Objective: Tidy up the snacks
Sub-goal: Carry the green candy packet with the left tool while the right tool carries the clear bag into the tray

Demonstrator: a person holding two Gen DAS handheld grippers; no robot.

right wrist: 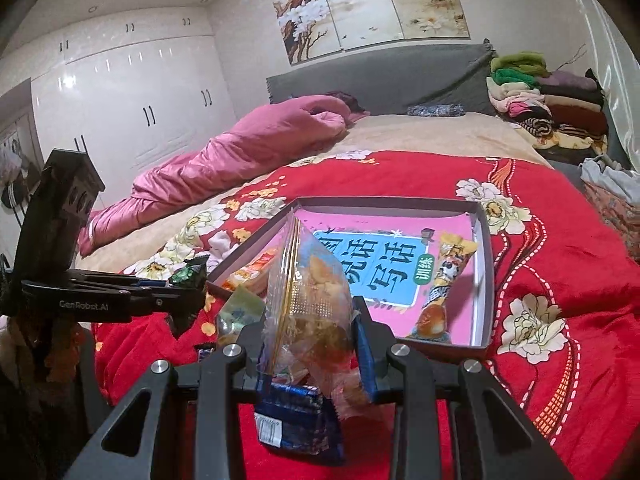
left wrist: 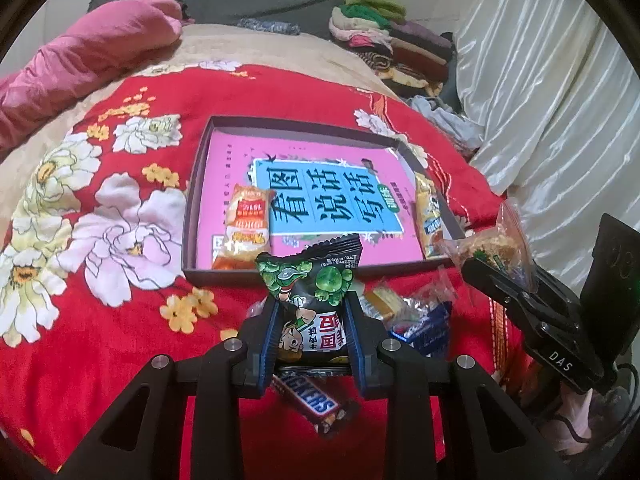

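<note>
Shallow box (left wrist: 192, 208) on the red floral bedspread (left wrist: 120, 320), lined with a pink book cover: an orange snack packet (left wrist: 246, 224) lies at its left wall, a yellow one (left wrist: 430, 216) at its right. Before the box's near wall, the left gripper (left wrist: 310, 332) clamps a green pea packet (left wrist: 308, 280) above a Snickers bar (left wrist: 312, 402). Near the same wall, the right gripper (right wrist: 312, 344) clamps a clear snack bag (right wrist: 312, 292).

One shallow dark cardboard box (left wrist: 192, 216) holds two snack packets: one orange-and-white (left wrist: 245, 226), one long yellow (left wrist: 429, 216). Two black two-finger grippers each carry one packet: one green-and-black (left wrist: 310, 280), one clear plastic (right wrist: 316, 300). One brown chocolate bar (left wrist: 316, 404) lies loose.
</note>
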